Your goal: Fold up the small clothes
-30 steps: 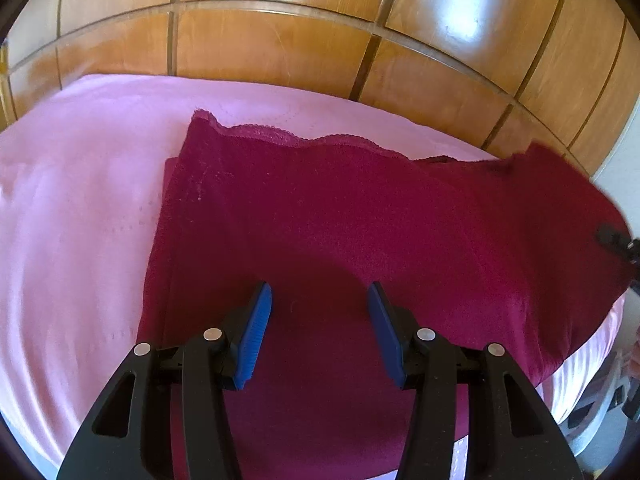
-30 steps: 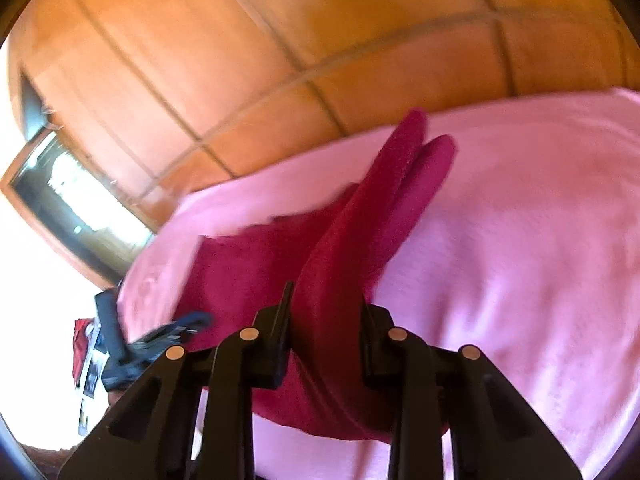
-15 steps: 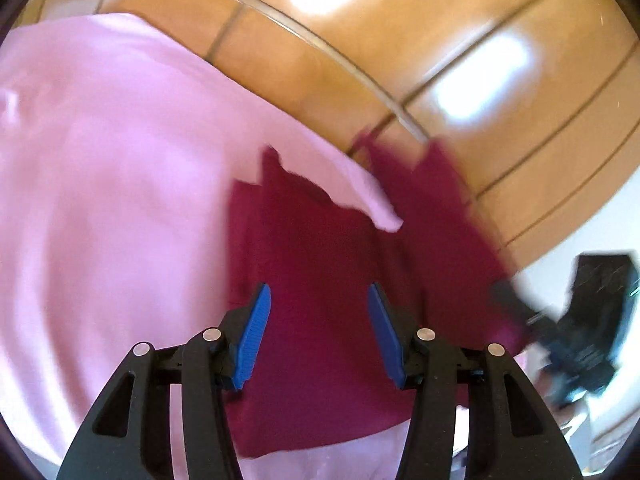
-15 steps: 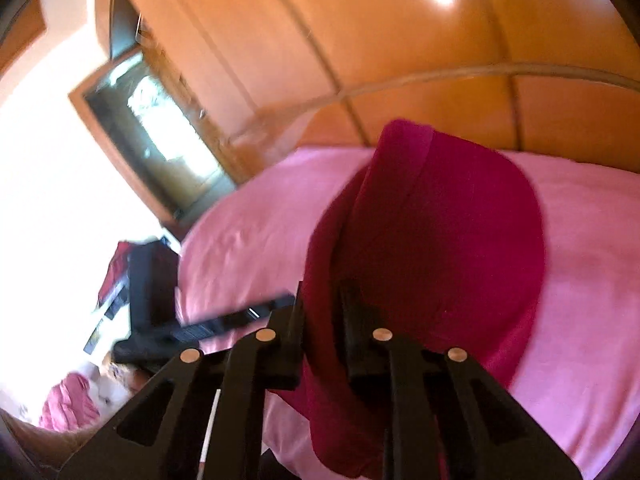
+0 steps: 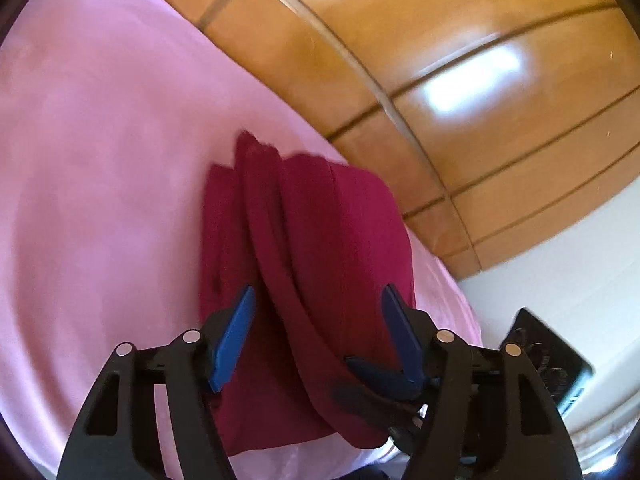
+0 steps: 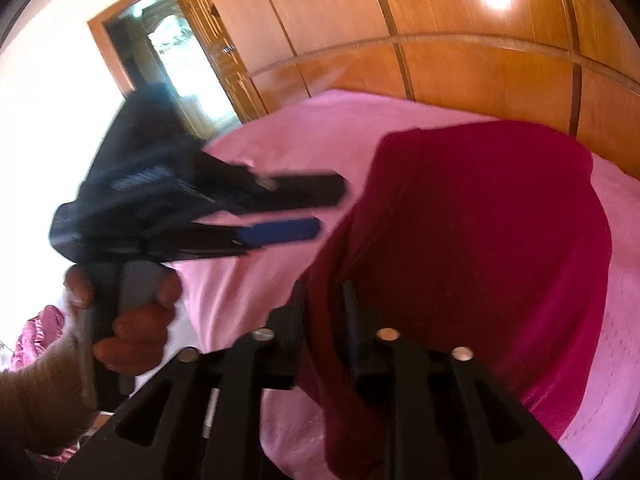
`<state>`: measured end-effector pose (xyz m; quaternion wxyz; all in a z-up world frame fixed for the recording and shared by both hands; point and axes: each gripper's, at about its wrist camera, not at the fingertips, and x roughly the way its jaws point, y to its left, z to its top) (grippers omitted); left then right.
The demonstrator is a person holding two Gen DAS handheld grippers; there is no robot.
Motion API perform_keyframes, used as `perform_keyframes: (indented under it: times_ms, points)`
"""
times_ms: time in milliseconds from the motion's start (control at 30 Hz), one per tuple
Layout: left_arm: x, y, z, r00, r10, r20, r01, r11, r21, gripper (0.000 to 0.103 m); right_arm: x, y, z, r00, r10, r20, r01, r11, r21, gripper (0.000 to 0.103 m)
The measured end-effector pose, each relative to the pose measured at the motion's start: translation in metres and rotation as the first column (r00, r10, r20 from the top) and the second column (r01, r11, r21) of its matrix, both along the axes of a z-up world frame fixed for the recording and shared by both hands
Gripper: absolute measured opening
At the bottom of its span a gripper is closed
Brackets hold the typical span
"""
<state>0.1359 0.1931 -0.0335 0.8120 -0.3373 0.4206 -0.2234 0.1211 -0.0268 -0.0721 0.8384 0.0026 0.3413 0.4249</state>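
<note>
A maroon garment [image 5: 340, 220] lies folded lengthwise on the pink bed sheet [image 5: 100, 160], one layer draped over the other. My left gripper [image 5: 319, 290] hovers over its near end; its blue pads [image 5: 236, 332] are apart and opening, pressing nothing. The right gripper [image 5: 352, 378] shows at the cloth's near right edge. In the right wrist view the garment [image 6: 480, 240] spreads ahead, and a fold of it fills the narrow gap of my right gripper [image 6: 324, 300], whose jaws are starting to open. The left gripper [image 6: 330, 210], held by a hand [image 6: 132, 320], hangs just left of the cloth.
A glossy wooden panelled wall [image 5: 440, 80] runs behind the bed. A dark framed opening [image 6: 180, 60] stands at the far left in the right wrist view. A pink cloth heap [image 6: 36, 332] lies low at the left. Bare pink sheet [image 6: 320, 132] surrounds the garment.
The right gripper carried the garment's right half over and laid it on the left half. The left gripper swung round, rolled and widened its jaws.
</note>
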Motion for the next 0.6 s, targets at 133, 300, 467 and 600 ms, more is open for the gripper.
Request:
perform_keyframes:
  times_ms: [133,300,467,600]
  points:
    - [0.004,-0.012,0.002,0.999,-0.005,-0.040,0.007,0.999,0.054,0.064,-0.017,-0.031,0.011,1.000,0.017,0.012,-0.018,0.998,0.064,0.052]
    - [0.010,-0.015,0.006,0.998,-0.029,-0.062,0.035,0.996,0.088,0.064,-0.035,-0.089,0.016,0.998,-0.062,-0.015,0.063,0.993,0.098,0.054]
    - [0.024,-0.031,-0.001,0.994,-0.037,-0.106,0.052,0.987,0.149,0.064,-0.037,-0.129,0.001,0.978,-0.200,-0.050,0.203,0.978,0.043,0.049]
    - [0.024,-0.046,0.000,0.993,-0.047,-0.107,0.074,0.961,0.265,0.033,-0.045,-0.111,-0.007,0.982,-0.185,-0.042,0.186,0.983,0.014,0.047]
